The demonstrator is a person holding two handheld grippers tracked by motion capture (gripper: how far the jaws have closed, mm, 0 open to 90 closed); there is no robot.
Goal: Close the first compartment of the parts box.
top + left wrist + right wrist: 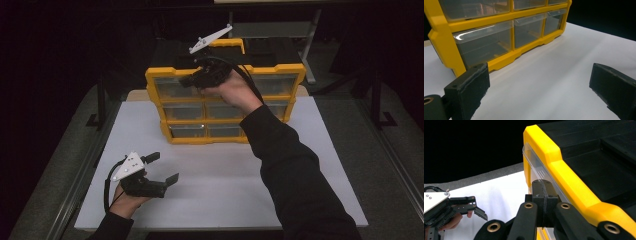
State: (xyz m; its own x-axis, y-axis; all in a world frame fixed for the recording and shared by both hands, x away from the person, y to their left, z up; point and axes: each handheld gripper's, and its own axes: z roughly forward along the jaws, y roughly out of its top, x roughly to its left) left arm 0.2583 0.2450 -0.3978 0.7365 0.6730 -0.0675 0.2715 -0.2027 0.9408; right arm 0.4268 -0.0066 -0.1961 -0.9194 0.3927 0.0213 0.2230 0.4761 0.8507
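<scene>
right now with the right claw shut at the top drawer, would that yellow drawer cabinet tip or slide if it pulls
The yellow drawer cabinet stands tall on a narrow base, and the right claw pinches at the top drawer's lip, so a pull up there could tip it forward. On the smooth white tabletop it might slide instead. The clear drawers look mostly empty, so it is probably light.

Room around me dark; overhead light brightens the white surface (215,190). Soft glare on clear drawer fronts (486,42). My near claw jaws blurred.
</scene>
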